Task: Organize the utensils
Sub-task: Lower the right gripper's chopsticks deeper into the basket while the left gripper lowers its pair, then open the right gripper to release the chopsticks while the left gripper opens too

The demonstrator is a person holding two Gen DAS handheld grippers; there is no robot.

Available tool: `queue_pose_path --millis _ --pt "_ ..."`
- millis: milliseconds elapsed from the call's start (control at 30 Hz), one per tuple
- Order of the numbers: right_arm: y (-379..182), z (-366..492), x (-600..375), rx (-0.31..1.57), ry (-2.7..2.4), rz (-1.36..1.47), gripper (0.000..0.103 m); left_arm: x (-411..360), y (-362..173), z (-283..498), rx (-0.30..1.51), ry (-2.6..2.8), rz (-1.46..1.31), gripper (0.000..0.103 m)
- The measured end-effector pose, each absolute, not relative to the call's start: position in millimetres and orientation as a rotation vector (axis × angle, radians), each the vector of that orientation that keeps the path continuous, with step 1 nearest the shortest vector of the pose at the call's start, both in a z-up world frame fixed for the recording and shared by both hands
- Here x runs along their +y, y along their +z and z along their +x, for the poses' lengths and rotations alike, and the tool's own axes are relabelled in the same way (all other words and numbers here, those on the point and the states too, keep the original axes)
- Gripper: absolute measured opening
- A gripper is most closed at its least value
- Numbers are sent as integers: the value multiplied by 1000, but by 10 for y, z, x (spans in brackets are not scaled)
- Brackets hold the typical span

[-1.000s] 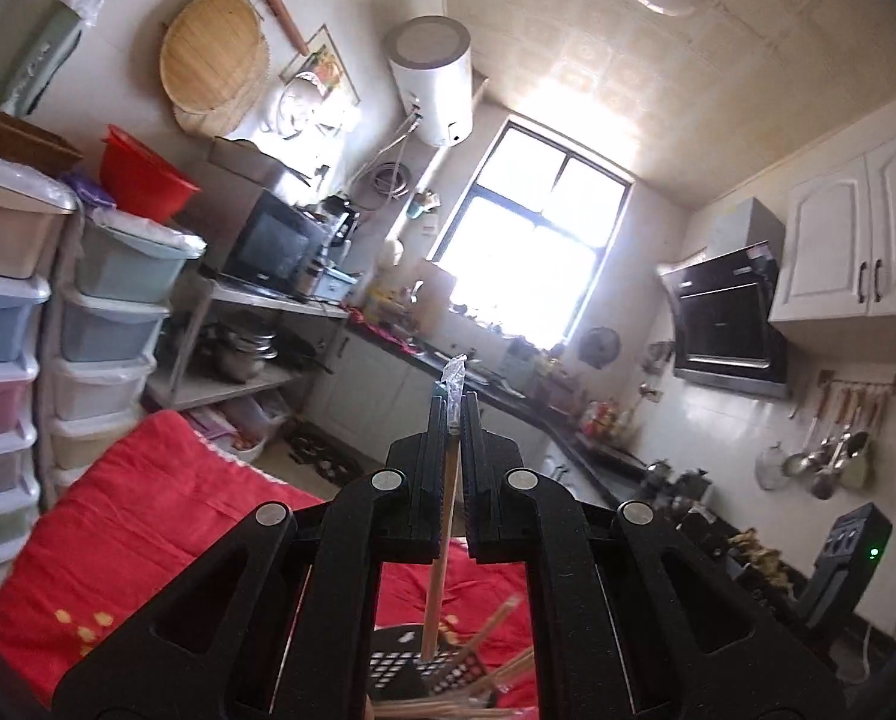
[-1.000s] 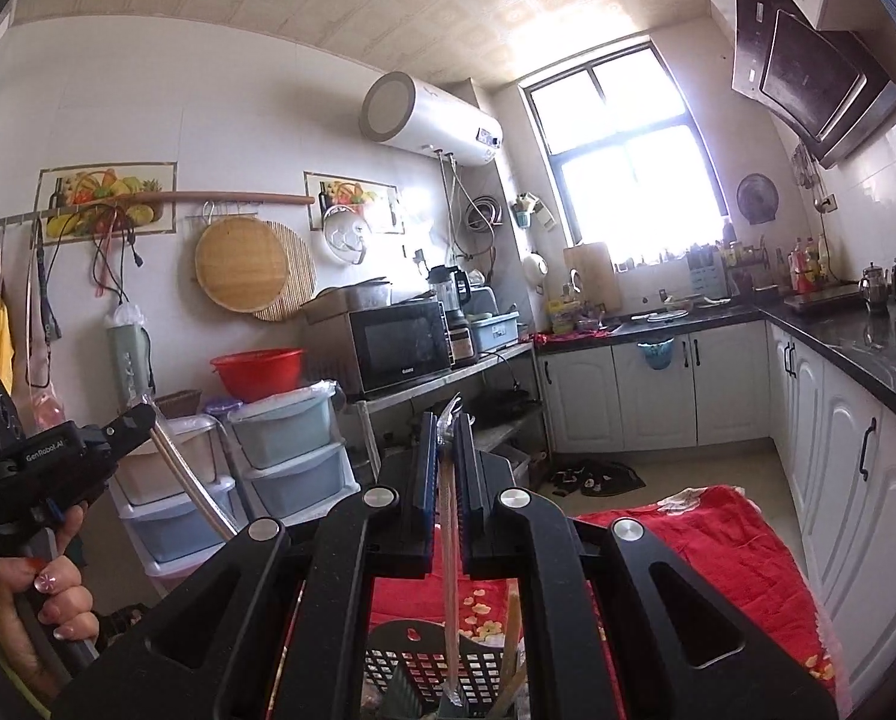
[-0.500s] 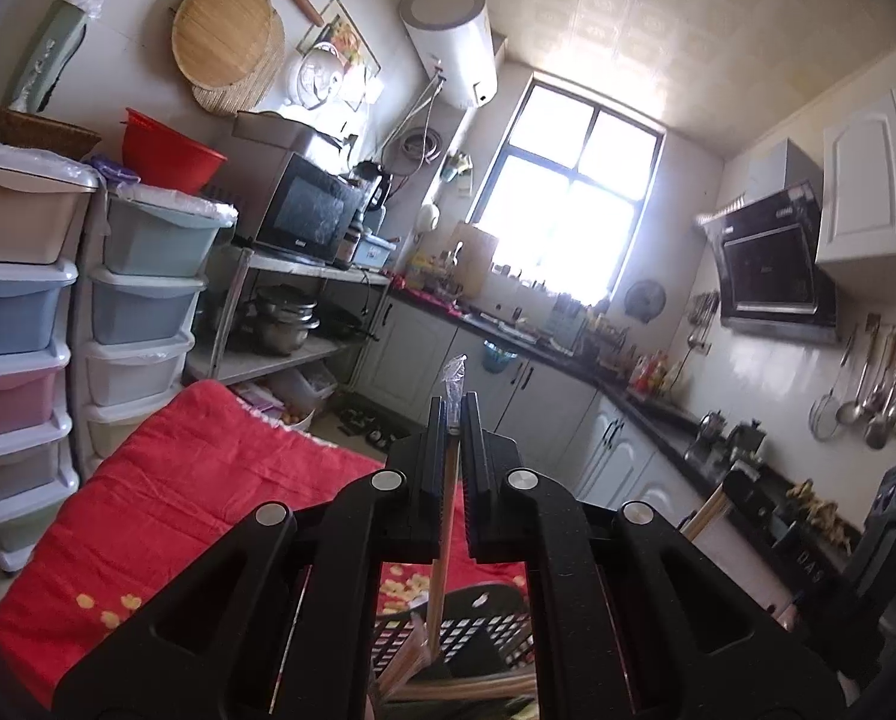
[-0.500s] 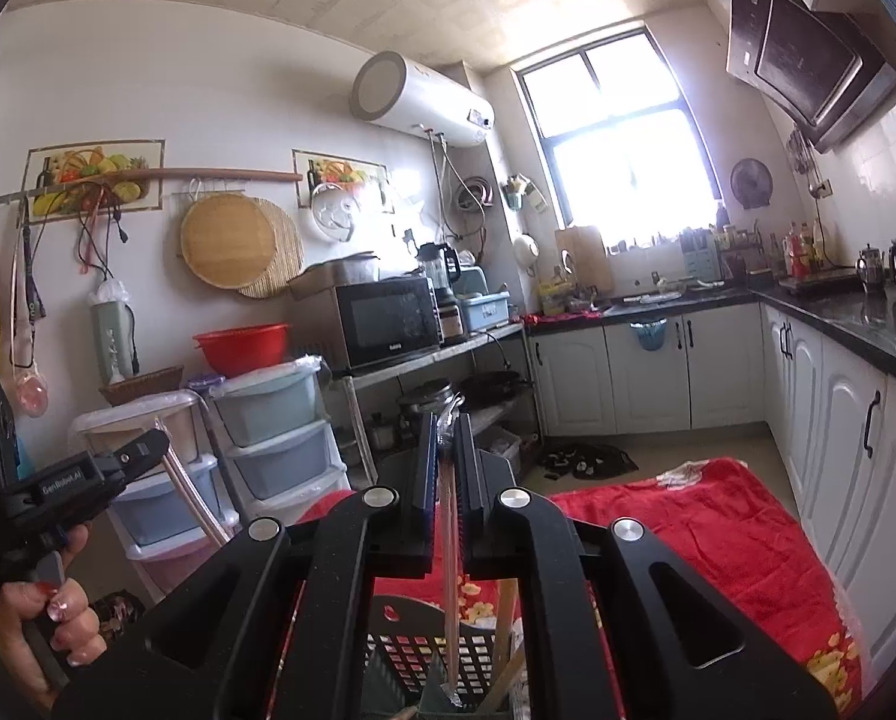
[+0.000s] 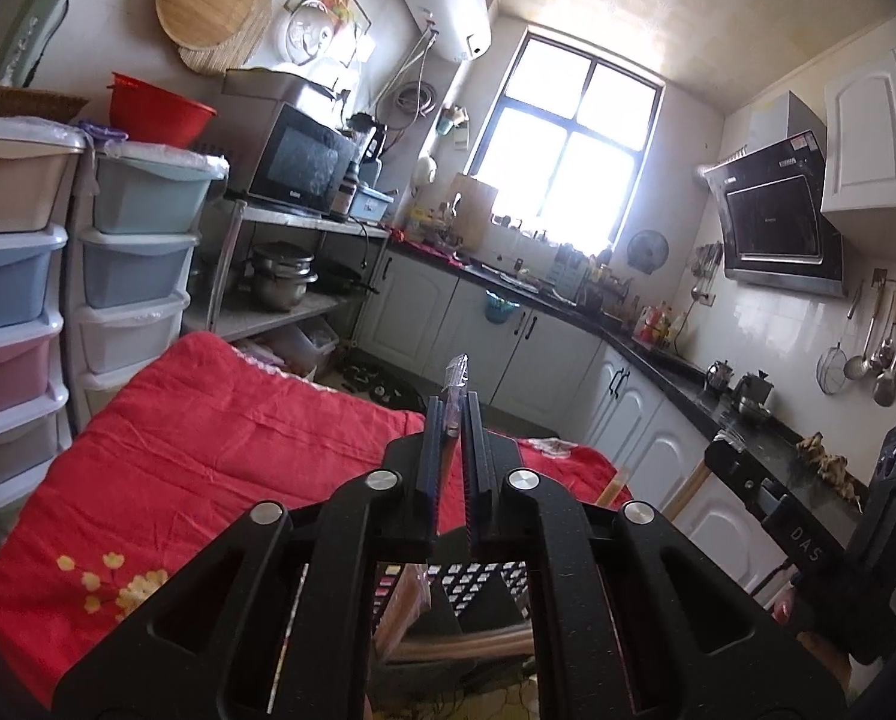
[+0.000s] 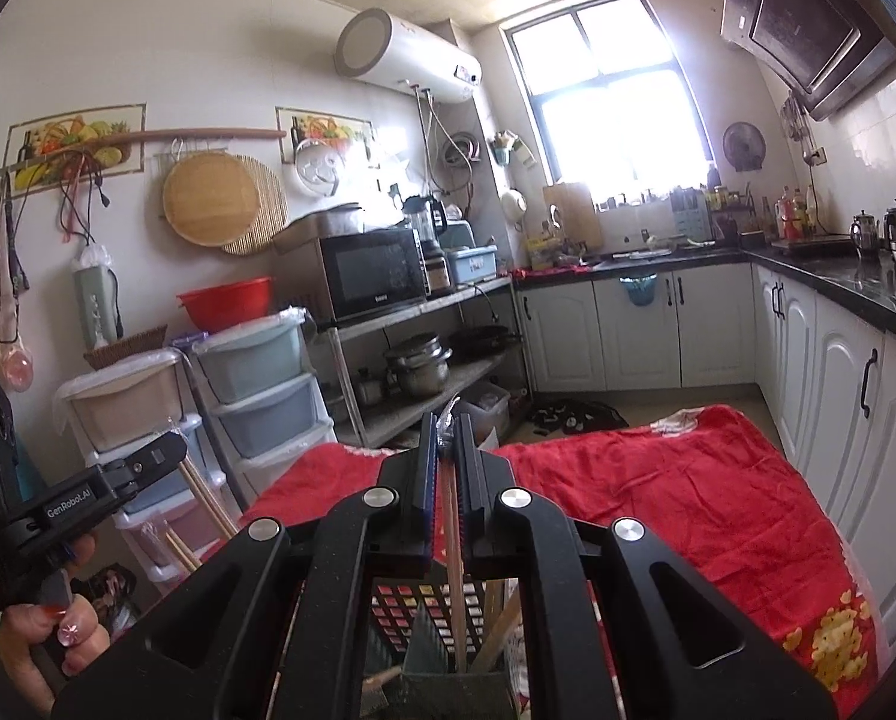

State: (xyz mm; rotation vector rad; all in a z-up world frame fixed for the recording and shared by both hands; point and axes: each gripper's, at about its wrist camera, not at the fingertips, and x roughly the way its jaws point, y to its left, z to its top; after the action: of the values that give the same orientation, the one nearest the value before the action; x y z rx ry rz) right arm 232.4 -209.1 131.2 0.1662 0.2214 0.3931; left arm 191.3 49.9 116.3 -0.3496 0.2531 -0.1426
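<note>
Both hands have dropped since a second ago. The left gripper [image 5: 451, 420] and right gripper [image 6: 447, 438] each stay clamped on plastic-wrapped wooden chopsticks [image 6: 453, 546], tips now inside the black perforated utensil basket [image 6: 415, 606] on the red quilt [image 6: 688, 498]. Release looks next.

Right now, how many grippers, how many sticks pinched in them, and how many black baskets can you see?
Grippers: 2 (left gripper, right gripper)
Wooden sticks pinched: 2 (left stick, right stick)
Black basket: 1
Total: 5
</note>
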Motion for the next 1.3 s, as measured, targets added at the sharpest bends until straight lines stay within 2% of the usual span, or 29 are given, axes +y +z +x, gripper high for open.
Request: queue_pose_path --millis 67,133,233,300,433,500,733,900,1033,1300 --pt "1276 2333 -2089 240 389 169 11 508 1148 1933 265 -144 -352 5" --pt "1243 2328 -2102 251 384 181 28 511 1127 1933 274 -147 -354 12" --pt "1210 2297 -2118 261 380 180 29 517 1107 1915 287 -149 -359 23" --pt "1193 2278 -2136 270 376 178 29 521 1093 1891 297 -150 -361 35" --pt "1152 2216 -2203 288 368 188 34 547 1055 1850 319 -157 -368 45" --pt "1132 2188 -2238 298 363 189 37 549 1034 1832 333 -167 -371 56" --pt "1060 2082 -2340 336 363 193 47 620 970 1719 353 -178 -393 74" --pt "1042 1973 -2348 348 371 182 50 643 986 1628 347 -191 -400 91" --pt "1063 1870 -2330 341 389 165 55 667 1001 1536 337 -196 -406 92" --pt "1063 1680 -2282 342 418 134 58 736 932 1415 347 -191 -433 92"
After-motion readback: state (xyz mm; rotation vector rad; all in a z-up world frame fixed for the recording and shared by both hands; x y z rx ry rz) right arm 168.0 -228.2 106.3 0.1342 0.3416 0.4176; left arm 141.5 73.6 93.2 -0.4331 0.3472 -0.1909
